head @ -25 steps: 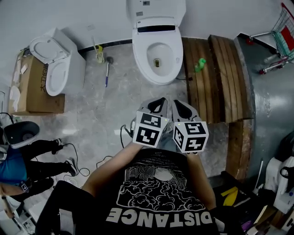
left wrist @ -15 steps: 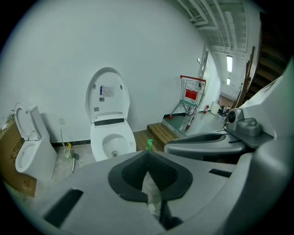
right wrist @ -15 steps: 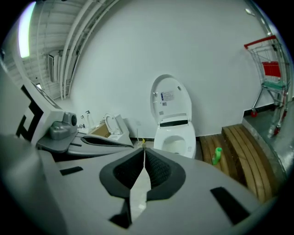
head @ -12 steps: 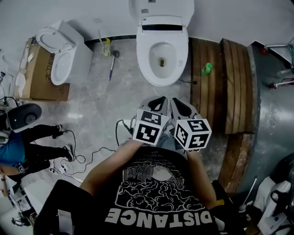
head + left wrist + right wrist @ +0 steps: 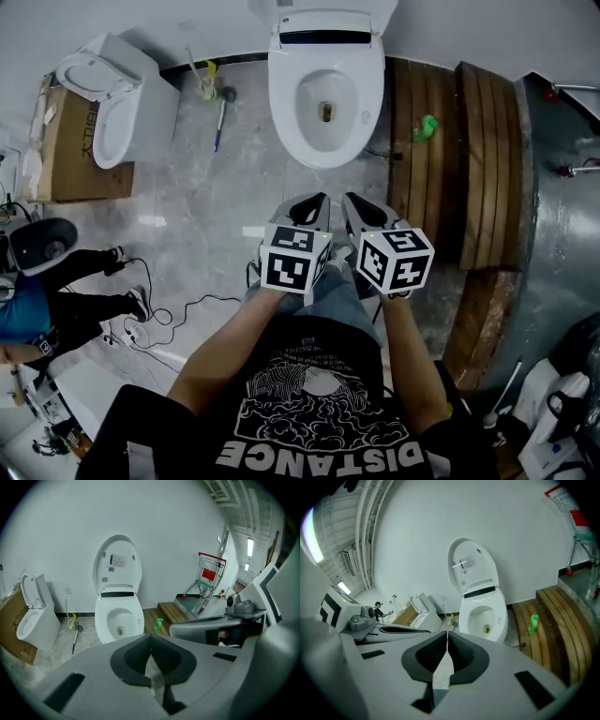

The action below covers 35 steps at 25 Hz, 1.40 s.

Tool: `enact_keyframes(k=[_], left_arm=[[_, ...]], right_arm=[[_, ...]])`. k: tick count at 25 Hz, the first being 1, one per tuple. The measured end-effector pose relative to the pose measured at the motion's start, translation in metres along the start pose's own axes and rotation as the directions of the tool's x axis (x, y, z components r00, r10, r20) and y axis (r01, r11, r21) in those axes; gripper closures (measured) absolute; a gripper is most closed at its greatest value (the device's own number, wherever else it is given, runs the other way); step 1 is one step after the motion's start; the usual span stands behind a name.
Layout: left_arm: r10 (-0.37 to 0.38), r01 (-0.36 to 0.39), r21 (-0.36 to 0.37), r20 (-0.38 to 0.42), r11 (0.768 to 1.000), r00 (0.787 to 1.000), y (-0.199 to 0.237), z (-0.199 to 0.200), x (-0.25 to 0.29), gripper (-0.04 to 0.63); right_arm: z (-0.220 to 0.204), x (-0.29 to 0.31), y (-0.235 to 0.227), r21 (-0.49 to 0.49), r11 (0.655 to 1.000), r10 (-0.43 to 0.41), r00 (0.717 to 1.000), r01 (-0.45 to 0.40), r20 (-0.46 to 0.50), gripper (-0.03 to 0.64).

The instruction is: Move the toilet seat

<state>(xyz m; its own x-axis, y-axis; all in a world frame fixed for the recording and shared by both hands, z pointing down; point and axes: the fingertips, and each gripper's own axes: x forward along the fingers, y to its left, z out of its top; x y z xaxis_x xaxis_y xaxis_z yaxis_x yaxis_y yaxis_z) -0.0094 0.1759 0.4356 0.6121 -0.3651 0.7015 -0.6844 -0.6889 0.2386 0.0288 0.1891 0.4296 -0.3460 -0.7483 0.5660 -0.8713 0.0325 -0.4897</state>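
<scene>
Standing a little back from a white toilet (image 5: pixel 326 94), a person holds the left gripper (image 5: pixel 313 208) and the right gripper (image 5: pixel 363 210) side by side, low in front of the body, both aimed toward the bowl. Each gripper's jaws are pressed together with nothing between them, as both gripper views show, and neither touches the toilet. The toilet seat (image 5: pixel 284 98) lies flat on the bowl at the far side of the room, directly ahead of the grippers, while the lid (image 5: pixel 117 564) stands upright against the white wall. To the right of the toilet, a green bottle (image 5: pixel 426 127) rests on a wooden platform (image 5: pixel 473 169). To the left, a blue-handled brush (image 5: pixel 218 131) lies on the grey floor, and farther left a second toilet (image 5: pixel 108 122) sits beside a cardboard box (image 5: pixel 70 159). Another person (image 5: pixel 47 314) is at the near left, by loose cables (image 5: pixel 155 323).
</scene>
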Motion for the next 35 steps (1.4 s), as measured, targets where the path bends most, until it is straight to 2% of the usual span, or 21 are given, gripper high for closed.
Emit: enact_keyframes(k=[4, 8, 12, 15, 18, 20, 23, 26, 30, 33, 35], left_arm=[[-0.034, 0.034, -0.055, -0.002, 0.998, 0.999, 0.016, -0.008, 0.034, 0.583], [-0.064, 0.063, -0.086, -0.012, 0.994, 0.998, 0.038, -0.019, 0.069, 0.583], [-0.077, 0.072, -0.144, -0.030, 0.987, 0.997, 0.056, -0.037, 0.099, 0.583], [-0.098, 0.089, -0.207, -0.034, 0.974, 0.995, 0.068, -0.053, 0.117, 0.583], [-0.119, 0.104, -0.289, -0.033, 0.952, 0.992, 0.081, -0.068, 0.134, 0.583], [-0.133, 0.114, -0.353, -0.028, 0.929, 0.991, 0.090, -0.077, 0.144, 0.583], [-0.159, 0.136, -0.454, -0.012, 0.881, 0.987, 0.101, -0.090, 0.160, 0.583], [-0.181, 0.166, -0.520, 0.022, 0.838, 0.983, 0.110, -0.099, 0.173, 0.583], [-0.216, 0.218, -0.589, 0.075, 0.778, 0.973, 0.114, -0.108, 0.186, 0.583], [-0.269, 0.289, -0.654, 0.134, 0.699, 0.954, 0.111, -0.112, 0.195, 0.583], [-0.287, 0.326, -0.696, 0.177, 0.640, 0.941, 0.112, -0.115, 0.202, 0.583]], right_arm=[[-0.004, 0.032, -0.017, 0.068, 0.998, 0.013, 1.000, -0.012, -0.016, 0.597], [-0.013, 0.070, -0.032, 0.088, 0.996, 0.012, 0.999, -0.007, -0.047, 0.597], [-0.028, 0.100, -0.044, 0.150, 0.988, 0.050, 0.997, -0.041, -0.054, 0.597], [-0.037, 0.120, -0.057, 0.250, 0.966, 0.077, 0.997, -0.071, -0.015, 0.597], [-0.044, 0.138, -0.074, 0.384, 0.919, 0.080, 0.996, -0.087, 0.036, 0.597], [-0.049, 0.149, -0.084, 0.455, 0.884, 0.084, 0.994, -0.104, 0.064, 0.597], [-0.059, 0.163, -0.093, 0.549, 0.822, 0.115, 0.988, -0.150, 0.099, 0.597], [-0.071, 0.176, -0.101, 0.615, 0.767, 0.130, 0.983, -0.181, 0.127, 0.597], [-0.075, 0.190, -0.105, 0.602, 0.753, 0.179, 0.963, -0.267, 0.202, 0.597], [-0.086, 0.195, -0.116, 0.618, 0.732, 0.168, 0.955, -0.286, 0.244, 0.598], [-0.098, 0.197, -0.132, 0.664, 0.697, 0.123, 0.957, -0.272, 0.263, 0.598]])
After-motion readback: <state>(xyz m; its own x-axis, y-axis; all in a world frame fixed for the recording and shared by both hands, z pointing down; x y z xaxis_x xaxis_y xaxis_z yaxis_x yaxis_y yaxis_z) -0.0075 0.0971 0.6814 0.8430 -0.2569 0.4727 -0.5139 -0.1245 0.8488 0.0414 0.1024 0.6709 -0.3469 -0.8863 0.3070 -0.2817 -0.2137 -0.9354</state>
